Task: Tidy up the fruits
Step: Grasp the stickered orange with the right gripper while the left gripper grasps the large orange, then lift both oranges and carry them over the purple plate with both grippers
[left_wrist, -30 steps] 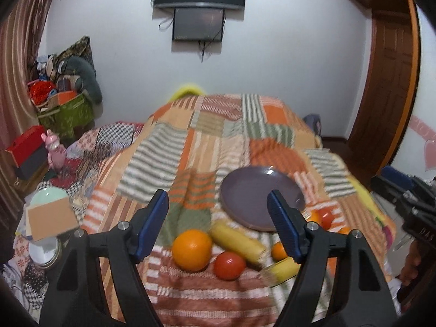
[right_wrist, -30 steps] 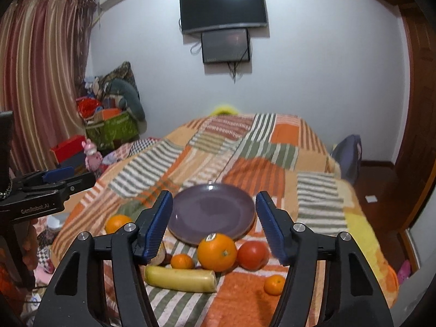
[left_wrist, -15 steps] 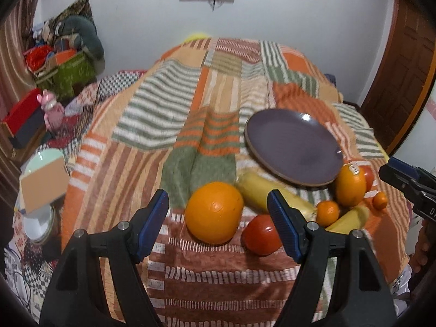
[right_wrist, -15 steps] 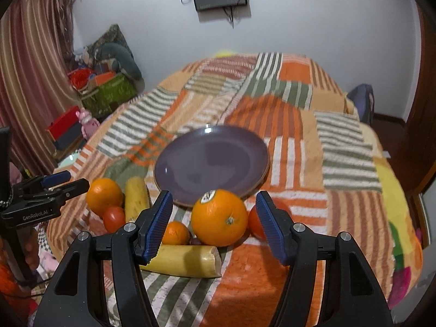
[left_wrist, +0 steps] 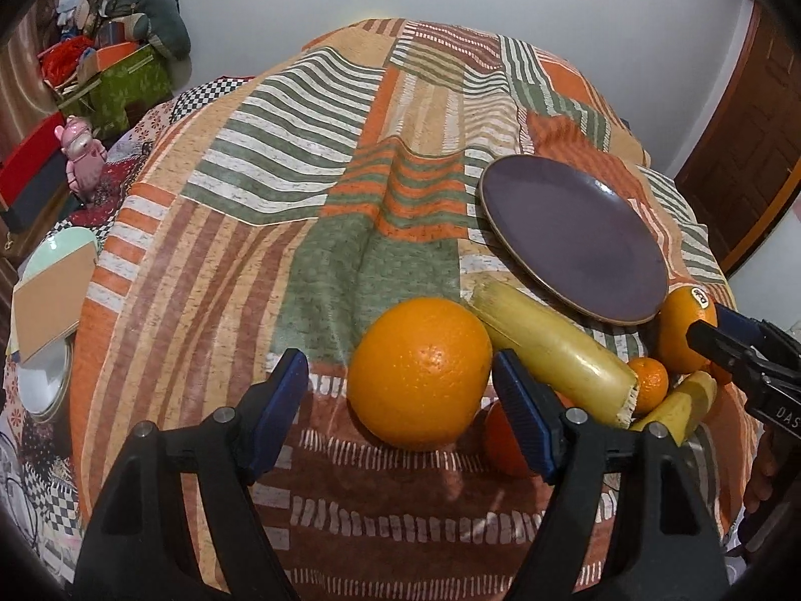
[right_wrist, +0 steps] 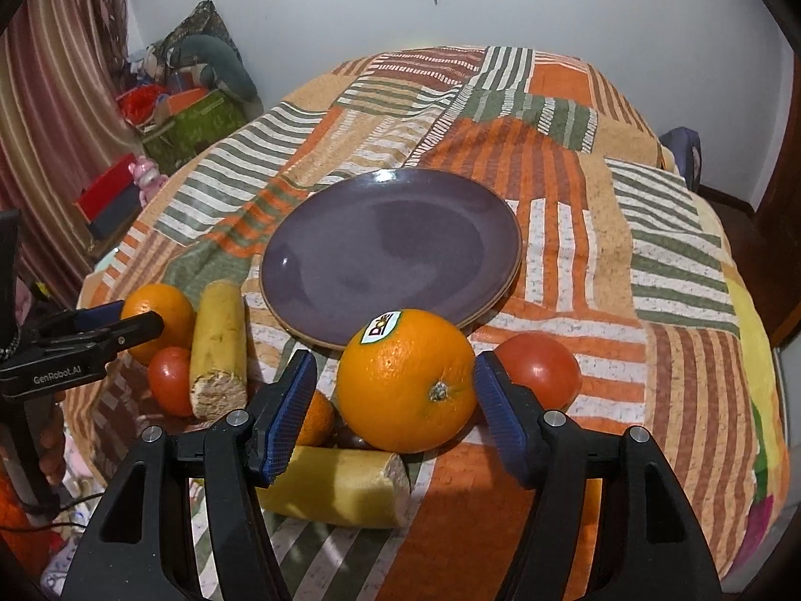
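A purple plate [left_wrist: 575, 238] [right_wrist: 395, 245] lies empty on the striped bedspread. In the left wrist view my left gripper [left_wrist: 400, 405] is open, its jaws either side of a plain orange [left_wrist: 419, 373] without touching it. In the right wrist view my right gripper [right_wrist: 395, 405] is open around a stickered orange [right_wrist: 406, 380]. Beside them lie two yellow banana pieces [left_wrist: 553, 350] [right_wrist: 335, 483], two tomatoes [right_wrist: 538, 370] [right_wrist: 170, 379] and a small mandarin [left_wrist: 649, 383].
The bedspread [left_wrist: 310, 210] slopes off at the front and sides. A pink toy [left_wrist: 82, 160], boxes and a green bin [left_wrist: 125, 80] sit on the floor at the left. A wooden door [left_wrist: 741, 140] stands at the right.
Both grippers have moved forward and down toward the fruit. Each orange now sits between its gripper's open jaws and looks much larger.
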